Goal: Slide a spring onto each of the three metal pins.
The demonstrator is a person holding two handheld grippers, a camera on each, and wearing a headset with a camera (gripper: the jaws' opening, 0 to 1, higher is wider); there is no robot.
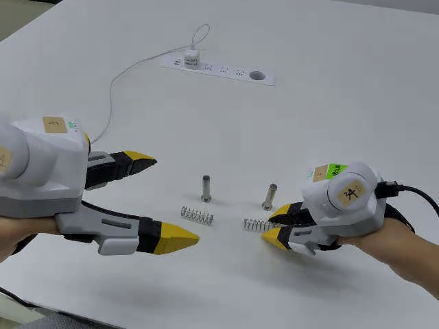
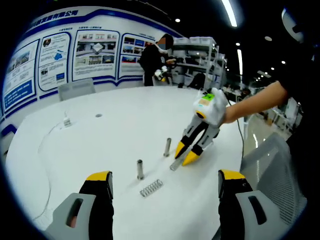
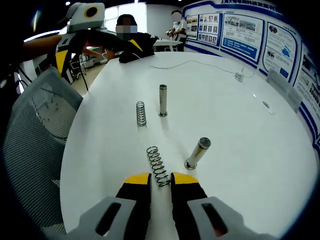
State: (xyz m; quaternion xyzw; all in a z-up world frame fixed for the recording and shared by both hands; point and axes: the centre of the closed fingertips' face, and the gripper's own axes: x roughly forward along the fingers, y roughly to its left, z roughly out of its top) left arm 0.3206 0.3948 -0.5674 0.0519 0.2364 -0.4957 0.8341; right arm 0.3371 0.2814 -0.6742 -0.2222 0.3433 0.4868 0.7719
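Centre of frame: two upright silver metal cylinders, the left pin and the right pin, both bare. Below them lie two coiled wire springs, the left spring and the right spring. The right gripper, lower right, straddles the right spring's end with jaws narrowly parted, unclamped. The left gripper, lower left, gapes empty. No spring is fitted yet.

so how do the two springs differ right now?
In the head view the left spring lies untouched, clear of the open left gripper; the right spring has one end between the jaws of the right gripper. The left spring slants slightly; the right spring runs nearly level. Both lie flat on the table.
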